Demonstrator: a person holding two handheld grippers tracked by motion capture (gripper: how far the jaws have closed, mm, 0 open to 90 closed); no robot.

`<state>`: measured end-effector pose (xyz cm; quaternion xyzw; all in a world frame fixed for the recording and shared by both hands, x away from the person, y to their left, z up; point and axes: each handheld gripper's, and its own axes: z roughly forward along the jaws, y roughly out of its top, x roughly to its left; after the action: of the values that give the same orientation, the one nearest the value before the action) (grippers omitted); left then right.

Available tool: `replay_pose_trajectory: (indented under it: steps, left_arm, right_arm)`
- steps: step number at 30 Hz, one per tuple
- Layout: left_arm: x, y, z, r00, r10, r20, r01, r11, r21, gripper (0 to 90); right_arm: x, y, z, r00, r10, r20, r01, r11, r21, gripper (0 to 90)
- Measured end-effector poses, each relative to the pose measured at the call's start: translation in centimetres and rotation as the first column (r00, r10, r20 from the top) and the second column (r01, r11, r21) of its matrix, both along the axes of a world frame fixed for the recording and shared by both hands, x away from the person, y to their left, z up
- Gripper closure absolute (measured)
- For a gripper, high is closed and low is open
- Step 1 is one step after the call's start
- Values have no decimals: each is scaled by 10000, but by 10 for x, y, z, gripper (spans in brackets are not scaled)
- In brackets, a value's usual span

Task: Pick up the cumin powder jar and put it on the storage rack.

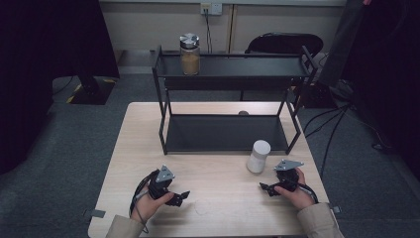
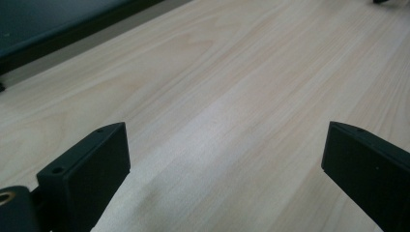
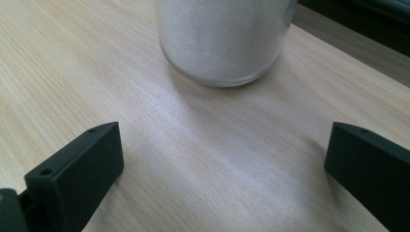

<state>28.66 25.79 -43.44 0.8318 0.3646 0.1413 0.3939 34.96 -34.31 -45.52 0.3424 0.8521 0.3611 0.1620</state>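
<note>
White jar's (image 3: 225, 38) top cut off

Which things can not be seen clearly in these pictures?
- White jar: top cut off by the upper edge in the right gripper view.
- Brown jar on the shelf: too small in the high view to tell its contents.
- Shelf: only a corner in the left gripper view.

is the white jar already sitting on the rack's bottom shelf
No, the white jar stands on the table just in front of the black rack, near the open right gripper.
</note>
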Motion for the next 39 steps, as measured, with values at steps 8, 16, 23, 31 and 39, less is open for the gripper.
replay_pose_trajectory:
  steps: [8,16,23,31,39]
  left_arm:
    - [3,-6,-2,9995,-223,-234,233,9986,466,30]
    - [6,-9,-5,9983,-353,-466,381,9974,617,33]
    - [7,-14,-8,9973,-388,-626,440,9955,836,34]
    - [9,-18,-9,9963,-502,-699,579,9920,1120,37]
    - [8,-23,-11,9965,-636,-536,706,9876,1405,0]
  right_arm:
    - [1,0,0,10000,5,1,-5,10000,1,0]
    - [1,0,0,10000,5,4,-5,10000,1,0]
    - [1,0,0,10000,4,3,-4,10000,0,0]
    - [1,0,0,10000,4,4,-4,10000,1,0]
    - [1,0,0,10000,3,5,-3,10000,1,0]
